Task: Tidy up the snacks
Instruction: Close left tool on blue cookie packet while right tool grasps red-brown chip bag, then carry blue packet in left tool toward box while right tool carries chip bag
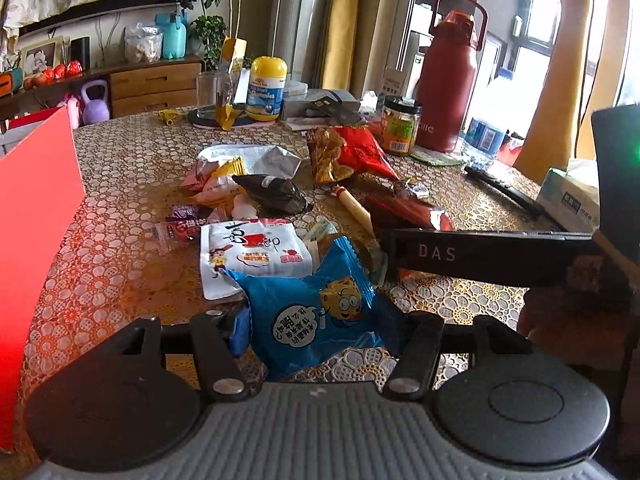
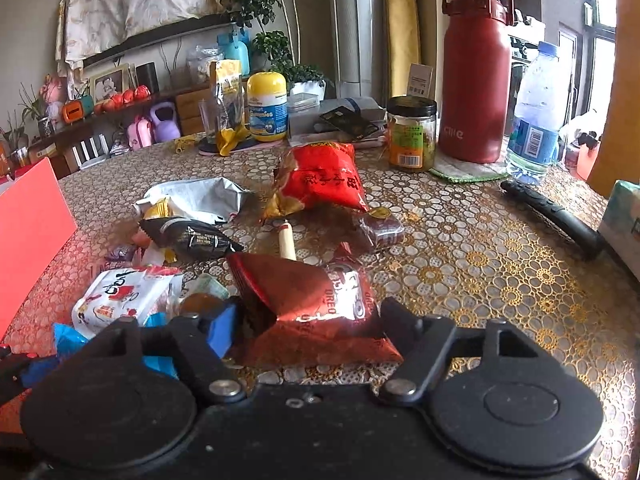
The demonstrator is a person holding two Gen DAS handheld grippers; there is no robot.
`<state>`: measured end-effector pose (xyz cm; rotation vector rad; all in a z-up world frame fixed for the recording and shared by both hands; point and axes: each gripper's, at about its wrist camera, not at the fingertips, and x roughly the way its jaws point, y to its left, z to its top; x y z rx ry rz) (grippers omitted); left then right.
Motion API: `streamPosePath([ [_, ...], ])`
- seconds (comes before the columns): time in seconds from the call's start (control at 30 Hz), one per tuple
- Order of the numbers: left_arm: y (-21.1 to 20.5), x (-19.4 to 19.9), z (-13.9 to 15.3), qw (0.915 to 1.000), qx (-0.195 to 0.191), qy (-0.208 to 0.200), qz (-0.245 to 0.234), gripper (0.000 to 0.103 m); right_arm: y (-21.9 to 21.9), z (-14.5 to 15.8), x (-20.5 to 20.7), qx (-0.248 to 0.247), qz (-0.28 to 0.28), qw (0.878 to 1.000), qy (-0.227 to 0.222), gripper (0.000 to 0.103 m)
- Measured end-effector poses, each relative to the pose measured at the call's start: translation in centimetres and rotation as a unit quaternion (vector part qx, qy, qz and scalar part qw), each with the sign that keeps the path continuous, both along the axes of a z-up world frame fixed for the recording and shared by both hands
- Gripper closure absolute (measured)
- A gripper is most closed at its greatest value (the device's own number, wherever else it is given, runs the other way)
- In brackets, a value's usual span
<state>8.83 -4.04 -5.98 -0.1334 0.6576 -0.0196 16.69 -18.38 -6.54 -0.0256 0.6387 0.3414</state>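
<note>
Lace-patterned desk [image 2: 480, 248], snacks scattered everywhere. Left tool [image 1: 320, 326] has its fingers spread wide around a blue packet [image 1: 316, 316] lying between them, not pinching it. Right tool [image 2: 308, 322] likewise sits wide around a red cookie bag [image 2: 320, 308]; white pouch [image 2: 120, 296] lies just left of it.
</note>
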Motion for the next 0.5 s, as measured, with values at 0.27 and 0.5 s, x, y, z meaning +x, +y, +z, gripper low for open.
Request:
streamPosePath([
  [0.27, 0.8, -1.8, 1.5, 0.9998, -0.004, -0.017, 0.004, 0.043, -0.6, 0.6, -1.1, 0.015, -0.01, 1.0, -0.003, 0.04],
  [0.5, 1.8, -4.1, 3.3, 0.9991, -0.008, -0.04, 0.011, 0.043, -0.8, 1.8, -3.1, 0.026, -0.021, 0.999, -0.011, 0.041],
])
